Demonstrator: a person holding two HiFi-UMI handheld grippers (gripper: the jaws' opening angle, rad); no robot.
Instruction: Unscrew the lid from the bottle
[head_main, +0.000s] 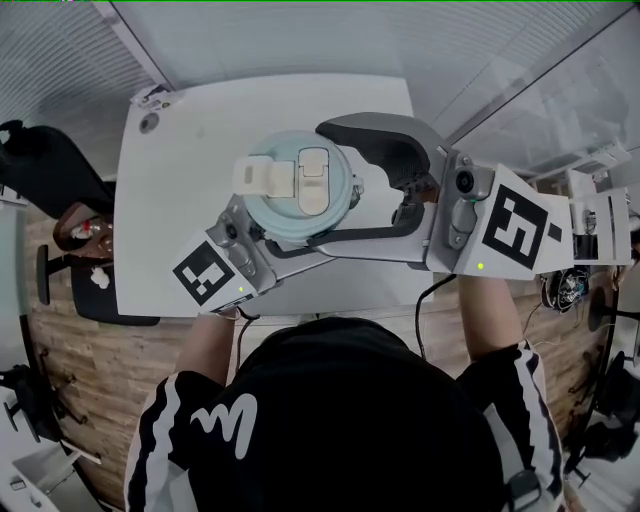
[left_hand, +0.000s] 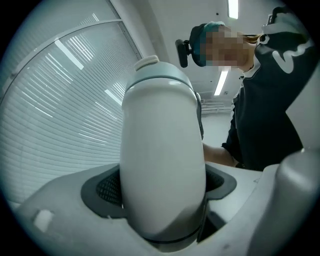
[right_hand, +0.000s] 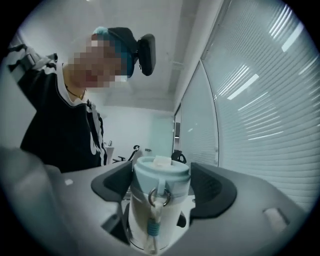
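**Bottle clamped at body, lid gripped at rim**

Desk: white, fills the middle of the head view. Bottle: white, upright over the desk, lid end at 12 o'clock in the left gripper view. Left gripper: enters the head view from 7 o'clock. Its fingers are clamped on the bottle body, pads tight to both sides. Right gripper: enters from 3 o'clock. Its fingers are set wide, pads meeting the pale blue lid at 9 and 3 o'clock of its rim. Lid seated on the bottle. Metal ring with cord hangs from the lid, facing the right gripper's camera
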